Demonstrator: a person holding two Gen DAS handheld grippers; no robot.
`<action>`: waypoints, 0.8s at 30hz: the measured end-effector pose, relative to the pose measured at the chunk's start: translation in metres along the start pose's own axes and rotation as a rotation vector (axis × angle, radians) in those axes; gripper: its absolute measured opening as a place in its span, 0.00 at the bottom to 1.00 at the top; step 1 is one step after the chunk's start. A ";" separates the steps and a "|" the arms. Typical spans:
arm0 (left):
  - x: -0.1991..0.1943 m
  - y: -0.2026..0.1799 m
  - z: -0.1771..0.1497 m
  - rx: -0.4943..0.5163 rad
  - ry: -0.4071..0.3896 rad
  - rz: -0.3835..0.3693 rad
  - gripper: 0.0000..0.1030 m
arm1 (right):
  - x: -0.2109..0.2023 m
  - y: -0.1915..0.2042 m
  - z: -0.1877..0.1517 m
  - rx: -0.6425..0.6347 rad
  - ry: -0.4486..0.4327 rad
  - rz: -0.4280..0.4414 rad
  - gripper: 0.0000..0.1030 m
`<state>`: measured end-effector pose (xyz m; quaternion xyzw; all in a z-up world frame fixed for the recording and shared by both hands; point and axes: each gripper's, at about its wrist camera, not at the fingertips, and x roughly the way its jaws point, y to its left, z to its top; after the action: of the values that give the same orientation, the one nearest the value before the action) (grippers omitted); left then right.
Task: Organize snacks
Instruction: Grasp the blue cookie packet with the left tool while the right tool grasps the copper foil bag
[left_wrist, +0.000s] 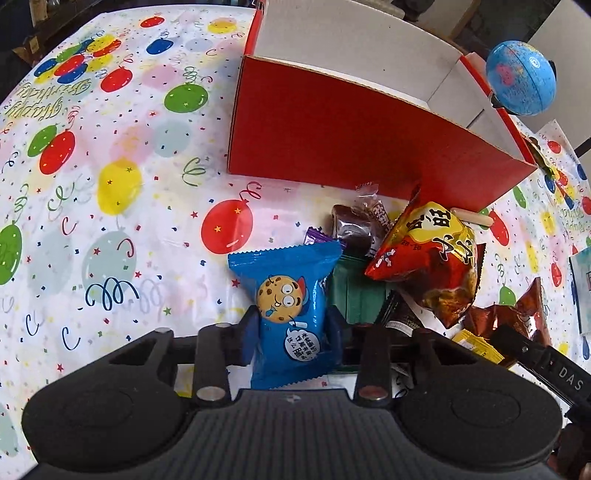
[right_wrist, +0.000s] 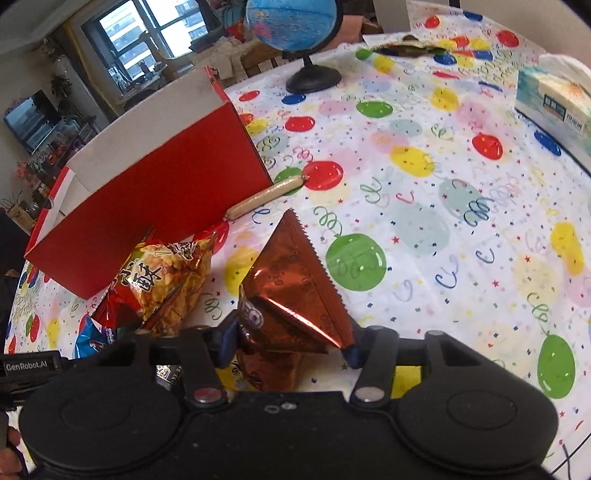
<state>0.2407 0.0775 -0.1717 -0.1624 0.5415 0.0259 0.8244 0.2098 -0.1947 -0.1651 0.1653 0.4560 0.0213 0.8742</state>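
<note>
Two grippers, both loaded: left gripper (left_wrist: 291, 328) pinching blue cookie packet (left_wrist: 288, 295); right gripper (right_wrist: 291, 339) pinching copper foil packet (right_wrist: 295, 295); red box (left_wrist: 351, 136) nearby.

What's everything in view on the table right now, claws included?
Box: one, red outside, white inside, open, back of the table.
Cookie packet: one, blue, between the left claw's fingers.
Foil packet: one, copper brown, between the right claw's fingers.
Snack bag: one, red and gold, in the pile before the box.
Brown cake in clear wrap: one, in the pile near the box.
Green packet: one, under the pile.
Sausage stick: one, tan, beside the box.
Globe: one, blue, black stand, far edge.
Tissue box: one, teal, far right.
Tablecloth: one, white, balloon print.
Left claw: shut on the cookie packet.
Right claw: shut on the foil packet.
</note>
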 end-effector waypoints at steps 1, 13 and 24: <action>-0.001 0.001 0.000 -0.006 -0.004 -0.001 0.33 | -0.001 0.000 -0.001 -0.005 -0.003 -0.002 0.46; -0.036 0.002 -0.014 0.012 -0.075 -0.008 0.30 | -0.044 0.009 -0.008 -0.090 -0.080 0.034 0.40; -0.103 -0.021 -0.023 0.115 -0.202 0.011 0.30 | -0.092 0.031 -0.002 -0.200 -0.110 0.084 0.41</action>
<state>0.1825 0.0644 -0.0824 -0.1087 0.4570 0.0155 0.8827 0.1581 -0.1820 -0.0834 0.0971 0.3957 0.0942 0.9084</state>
